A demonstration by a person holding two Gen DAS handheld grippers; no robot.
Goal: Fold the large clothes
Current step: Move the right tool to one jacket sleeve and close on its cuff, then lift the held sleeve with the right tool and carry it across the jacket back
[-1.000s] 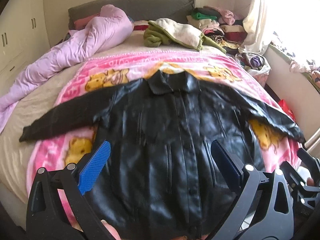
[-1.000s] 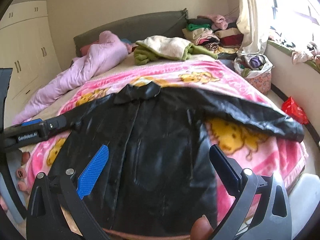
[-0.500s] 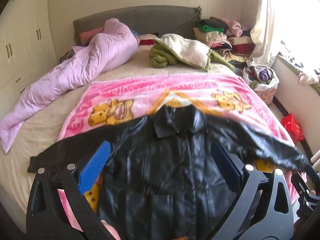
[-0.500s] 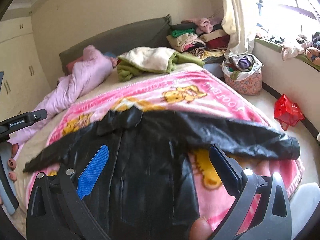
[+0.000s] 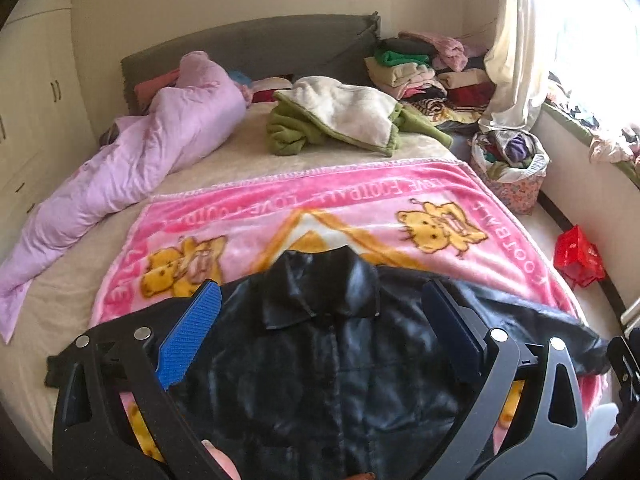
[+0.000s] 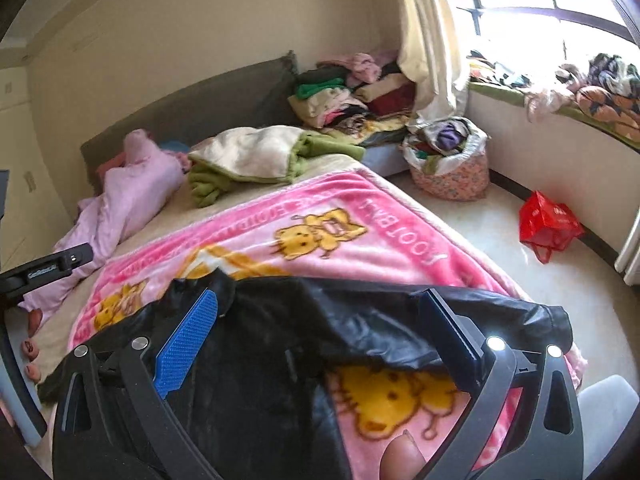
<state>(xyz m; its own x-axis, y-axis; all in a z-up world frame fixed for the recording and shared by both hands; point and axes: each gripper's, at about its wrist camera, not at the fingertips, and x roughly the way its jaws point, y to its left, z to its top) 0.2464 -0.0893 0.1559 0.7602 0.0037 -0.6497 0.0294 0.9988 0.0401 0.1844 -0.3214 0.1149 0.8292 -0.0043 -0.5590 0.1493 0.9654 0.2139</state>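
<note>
The left tool (image 5: 320,332) stands wide, its blue-padded fingers (image 5: 190,340) spread apart with nothing between them, held above the chest of a black leather jacket (image 5: 320,380). The right tool (image 6: 320,332) is likewise wide and empty, poised over the jacket's right side where a sleeve (image 6: 440,312) stretches out toward the edge of the bed. The jacket lies face up and spread flat, its collar (image 5: 320,292) pointing toward the headboard and both sleeves extended sideways, on a pink blanket (image 5: 360,208) printed with yellow cartoon bears that covers the near part of the bed (image 5: 248,156). Part of the left tool's black frame shows at the left edge of the right wrist view, with fingertips of the hand that holds it just below. Farther up the bed, a lilac quilt (image 5: 140,160) lies bunched along the left side, and a green and cream fleece blanket (image 5: 340,116) sits crumpled near the grey headboard (image 5: 260,44). Beyond the right corner of the bed, stacks of folded clothes (image 5: 424,68) are piled beside a pale curtain (image 5: 516,60). On the floor to the right stand a floral bag (image 6: 448,160) stuffed with fabrics and, nearer the wall, a red plastic bag (image 6: 548,224). White cupboards (image 5: 36,100) line the left wall.
</note>
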